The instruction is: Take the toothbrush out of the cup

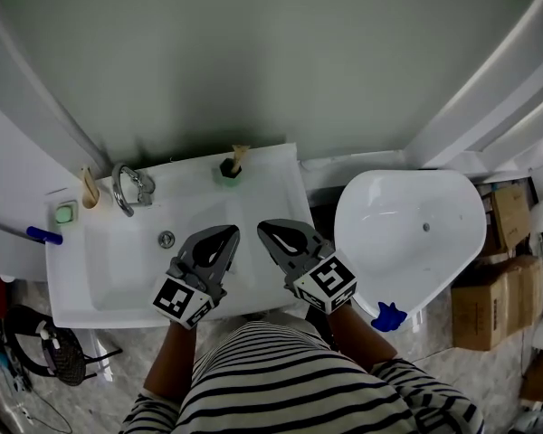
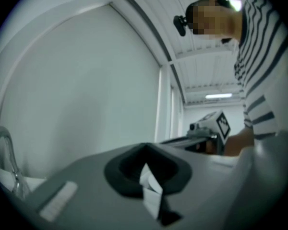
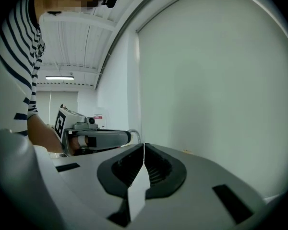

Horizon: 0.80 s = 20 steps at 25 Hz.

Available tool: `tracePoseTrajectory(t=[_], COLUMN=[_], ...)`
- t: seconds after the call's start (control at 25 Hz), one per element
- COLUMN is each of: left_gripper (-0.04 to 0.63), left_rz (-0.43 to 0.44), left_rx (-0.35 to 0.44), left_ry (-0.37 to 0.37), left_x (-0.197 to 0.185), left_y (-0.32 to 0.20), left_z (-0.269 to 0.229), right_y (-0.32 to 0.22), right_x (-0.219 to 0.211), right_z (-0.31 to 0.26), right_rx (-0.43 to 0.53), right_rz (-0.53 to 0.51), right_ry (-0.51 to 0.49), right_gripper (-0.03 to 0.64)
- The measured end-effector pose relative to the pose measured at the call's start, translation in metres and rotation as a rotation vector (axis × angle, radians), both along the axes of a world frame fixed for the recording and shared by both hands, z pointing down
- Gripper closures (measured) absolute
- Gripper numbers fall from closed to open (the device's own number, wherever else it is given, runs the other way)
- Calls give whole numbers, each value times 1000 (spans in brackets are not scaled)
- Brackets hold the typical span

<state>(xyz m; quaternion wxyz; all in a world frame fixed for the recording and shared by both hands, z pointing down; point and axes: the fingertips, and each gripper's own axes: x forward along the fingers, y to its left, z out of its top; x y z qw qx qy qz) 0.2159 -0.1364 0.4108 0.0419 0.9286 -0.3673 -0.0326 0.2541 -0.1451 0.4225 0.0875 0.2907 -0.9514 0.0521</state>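
Head view: the tan-handled toothbrush [image 1: 239,155] stood in the small green cup [image 1: 227,174] on the white sink's [image 1: 273,168] back rim, apart from my grey left gripper [image 1: 228,233] and right gripper [image 1: 264,229]. Left gripper view: I saw its jaws pressed together, empty. Right gripper view: the same.

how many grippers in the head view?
2. The left hand-held gripper is over the sink near its front edge; the right hand-held gripper is beside it. Both shut, empty. No others visible.
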Motion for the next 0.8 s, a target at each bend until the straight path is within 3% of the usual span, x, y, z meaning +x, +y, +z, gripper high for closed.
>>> tracePoseTrajectory(t=[0.8], left_gripper=[588], left_rz=[-42], left_rx=[2], left_ry=[-1], left_x=[-22], left_y=[-35], left_z=[15], right_y=[-56], right_x=[-16], right_z=[26], right_rx=[-33], right_rz=[27], right_ry=[58], right_gripper=[606])
